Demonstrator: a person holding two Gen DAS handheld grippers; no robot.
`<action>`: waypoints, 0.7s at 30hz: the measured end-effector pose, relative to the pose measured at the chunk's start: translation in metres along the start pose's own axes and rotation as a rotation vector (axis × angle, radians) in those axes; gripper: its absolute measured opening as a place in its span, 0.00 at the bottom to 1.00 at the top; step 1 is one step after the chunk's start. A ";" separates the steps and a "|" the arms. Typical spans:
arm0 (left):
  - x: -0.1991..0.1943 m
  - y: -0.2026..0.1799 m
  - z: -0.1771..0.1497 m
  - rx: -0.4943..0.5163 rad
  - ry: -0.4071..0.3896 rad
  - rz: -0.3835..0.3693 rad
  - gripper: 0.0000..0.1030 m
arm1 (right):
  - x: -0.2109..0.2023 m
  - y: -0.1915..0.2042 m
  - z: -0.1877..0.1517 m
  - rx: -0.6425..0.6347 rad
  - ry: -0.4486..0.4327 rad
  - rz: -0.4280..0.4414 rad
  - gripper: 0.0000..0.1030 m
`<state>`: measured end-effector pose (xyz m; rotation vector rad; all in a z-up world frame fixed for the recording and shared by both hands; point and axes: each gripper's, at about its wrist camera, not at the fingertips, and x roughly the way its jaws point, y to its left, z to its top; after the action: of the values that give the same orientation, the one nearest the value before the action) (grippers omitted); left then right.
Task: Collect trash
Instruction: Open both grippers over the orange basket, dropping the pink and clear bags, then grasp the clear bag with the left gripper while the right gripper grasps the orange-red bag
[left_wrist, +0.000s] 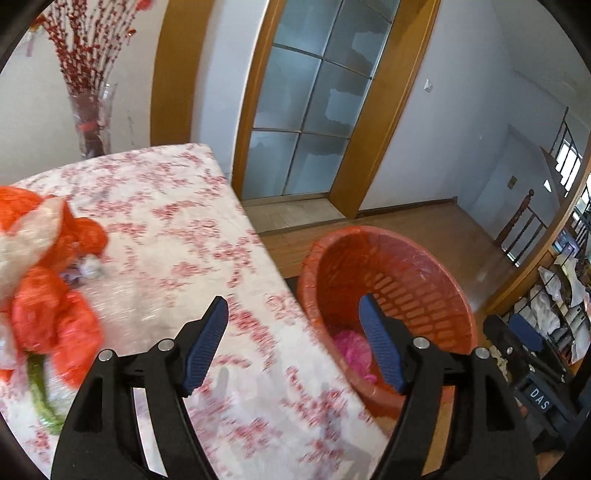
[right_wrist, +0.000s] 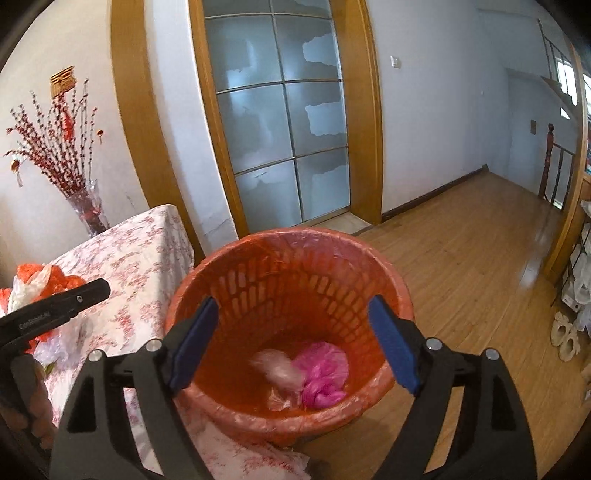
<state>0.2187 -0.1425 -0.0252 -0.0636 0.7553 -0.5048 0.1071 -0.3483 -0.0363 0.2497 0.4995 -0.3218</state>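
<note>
1. My right claw (right_wrist: 291, 339) stands wide with nothing between its blue pads (right_wrist: 194, 343); it hangs right over the mouth of the orange bin (right_wrist: 229, 295).
2. Below that claw, at the bin's bottom, lie a pink bag (right_wrist: 325, 373) and a pale, blurred bag (right_wrist: 277, 369) touching it.
3. My left claw (left_wrist: 293, 343) is wide and empty too, over the edge of the table (left_wrist: 166, 229), with the bin just to its right.
4. More trash, a heap of orange and whitish bags (left_wrist: 48, 280), sits on the table well to the left of the left claw.
5. Beyond the heap, at the table's far corner, stands a glass vase (left_wrist: 90, 122) of red twigs.
</note>
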 end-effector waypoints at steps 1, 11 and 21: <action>-0.006 0.003 -0.002 0.004 -0.006 0.012 0.70 | -0.003 0.005 -0.001 -0.009 -0.003 0.005 0.79; -0.057 0.053 -0.023 -0.014 -0.066 0.138 0.71 | -0.022 0.060 -0.010 -0.100 -0.006 0.084 0.79; -0.095 0.140 -0.026 -0.113 -0.133 0.322 0.71 | -0.020 0.107 -0.025 -0.127 0.028 0.156 0.79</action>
<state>0.2013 0.0274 -0.0162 -0.0784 0.6475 -0.1498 0.1181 -0.2374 -0.0309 0.1684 0.5229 -0.1337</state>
